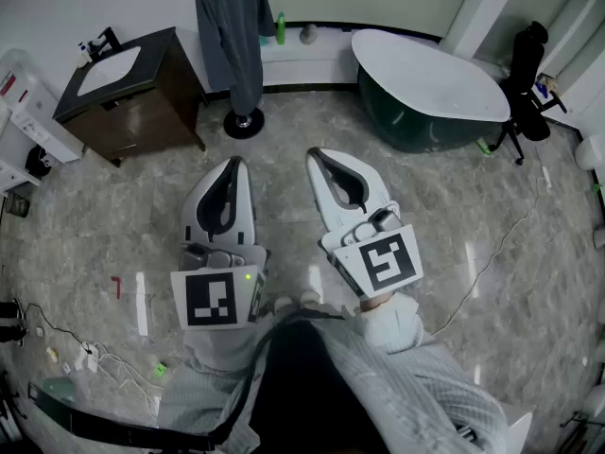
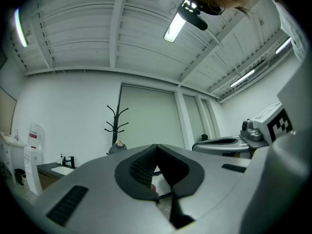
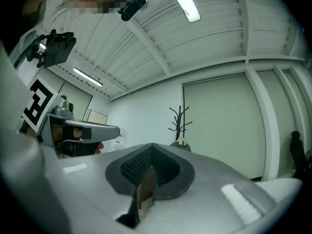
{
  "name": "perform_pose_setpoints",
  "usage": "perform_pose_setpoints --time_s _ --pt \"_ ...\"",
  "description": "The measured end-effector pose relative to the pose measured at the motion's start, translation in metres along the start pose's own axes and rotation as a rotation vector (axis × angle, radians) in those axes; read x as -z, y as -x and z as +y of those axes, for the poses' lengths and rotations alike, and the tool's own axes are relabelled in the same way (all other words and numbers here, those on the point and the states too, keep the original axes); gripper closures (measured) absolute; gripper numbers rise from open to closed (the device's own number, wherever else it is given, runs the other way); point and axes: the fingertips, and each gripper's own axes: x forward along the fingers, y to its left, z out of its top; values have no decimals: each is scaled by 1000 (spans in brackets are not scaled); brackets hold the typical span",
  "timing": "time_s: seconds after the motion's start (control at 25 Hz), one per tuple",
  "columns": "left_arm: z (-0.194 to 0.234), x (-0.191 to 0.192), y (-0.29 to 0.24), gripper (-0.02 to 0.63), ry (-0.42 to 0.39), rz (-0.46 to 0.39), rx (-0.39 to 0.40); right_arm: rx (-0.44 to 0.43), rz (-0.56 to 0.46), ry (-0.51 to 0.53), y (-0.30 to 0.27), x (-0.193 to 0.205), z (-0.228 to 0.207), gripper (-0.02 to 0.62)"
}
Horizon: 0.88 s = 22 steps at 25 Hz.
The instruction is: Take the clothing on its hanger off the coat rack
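Observation:
A dark grey garment (image 1: 234, 36) hangs on a black coat rack whose round base (image 1: 244, 123) stands on the marble floor at the far wall. My left gripper (image 1: 233, 165) and right gripper (image 1: 318, 157) are held side by side, well short of the rack, both shut and empty. In the left gripper view the rack's bare top hooks (image 2: 117, 122) rise above the shut left gripper (image 2: 156, 149), with the garment's shoulder (image 2: 117, 148) just showing. The right gripper view shows the rack (image 3: 180, 122) and the hanger top (image 3: 181, 141) beyond the shut right gripper (image 3: 152, 148).
A dark vanity with a white sink (image 1: 128, 88) stands left of the rack. A dark green bathtub (image 1: 430, 88) lies to its right, with a black chair (image 1: 525, 78) beyond it. A white cabinet (image 1: 28, 112) and cables (image 1: 66, 343) are at the left.

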Motion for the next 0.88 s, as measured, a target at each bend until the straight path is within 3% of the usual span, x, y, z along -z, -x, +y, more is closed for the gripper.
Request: perform_pose_setpoints --time_s 0.88 --pt "-21 8 -23 601 4 -14 16 10 -14 -23 9 5 -30 594"
